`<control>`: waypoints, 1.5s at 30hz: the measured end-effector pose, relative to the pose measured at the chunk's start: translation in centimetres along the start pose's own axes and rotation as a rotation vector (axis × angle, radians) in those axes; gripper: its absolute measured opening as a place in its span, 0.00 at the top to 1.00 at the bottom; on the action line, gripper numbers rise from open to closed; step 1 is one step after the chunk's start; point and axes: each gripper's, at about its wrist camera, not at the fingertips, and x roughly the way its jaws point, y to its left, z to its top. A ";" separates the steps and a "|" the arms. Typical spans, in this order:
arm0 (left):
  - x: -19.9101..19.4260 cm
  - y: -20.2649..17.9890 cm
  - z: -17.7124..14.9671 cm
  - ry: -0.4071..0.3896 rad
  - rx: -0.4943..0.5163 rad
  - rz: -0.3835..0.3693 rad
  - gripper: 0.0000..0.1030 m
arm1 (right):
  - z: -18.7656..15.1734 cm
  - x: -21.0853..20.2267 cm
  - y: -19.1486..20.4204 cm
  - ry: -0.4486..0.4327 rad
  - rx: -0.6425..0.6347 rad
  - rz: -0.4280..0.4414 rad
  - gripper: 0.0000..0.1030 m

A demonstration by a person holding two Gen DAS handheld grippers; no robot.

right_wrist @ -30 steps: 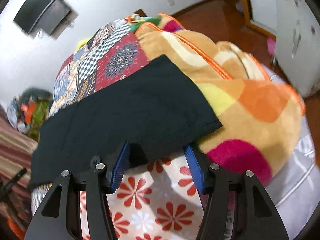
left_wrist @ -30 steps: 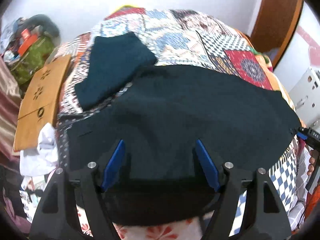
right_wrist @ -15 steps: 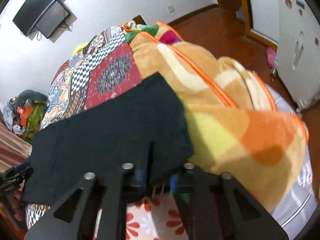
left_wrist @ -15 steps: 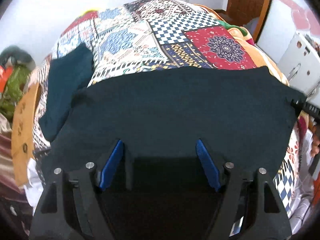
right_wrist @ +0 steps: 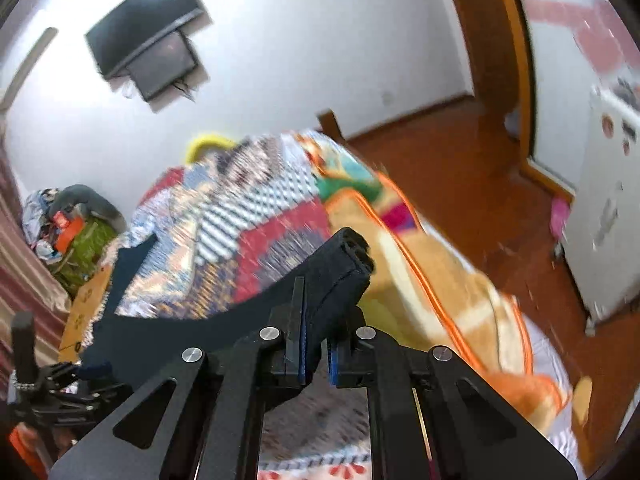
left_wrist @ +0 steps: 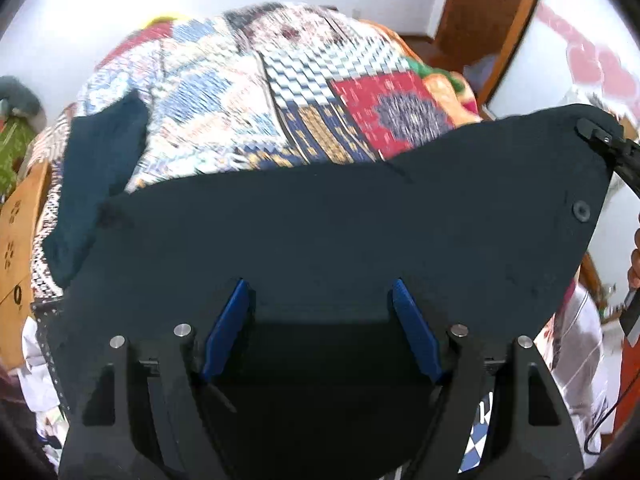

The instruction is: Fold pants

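At the bottom of its frame, the right gripper (right_wrist: 316,344) clenches a corner of the dark pants (right_wrist: 256,312), lifted above the patchwork quilt (right_wrist: 240,224). The left gripper (left_wrist: 320,328) stands spread, pants (left_wrist: 340,232) filling the lower frame; beyond lies the quilt (left_wrist: 248,80).
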 end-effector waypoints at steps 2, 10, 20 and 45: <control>-2.0 1.3 0.3 -0.052 -0.031 0.009 0.28 | 1.1 -0.7 1.8 -0.023 -0.027 0.035 0.94; -10.1 7.5 -0.8 -0.243 -0.108 0.139 0.19 | 3.2 -1.8 10.6 -0.087 -0.184 0.172 0.94; -15.1 12.8 -6.7 -0.334 -0.191 0.265 0.13 | 0.6 1.1 21.3 -0.013 -0.334 0.390 0.94; -13.4 13.5 -6.2 -0.274 -0.236 0.237 0.12 | -8.8 6.7 25.0 0.356 -0.580 0.458 0.44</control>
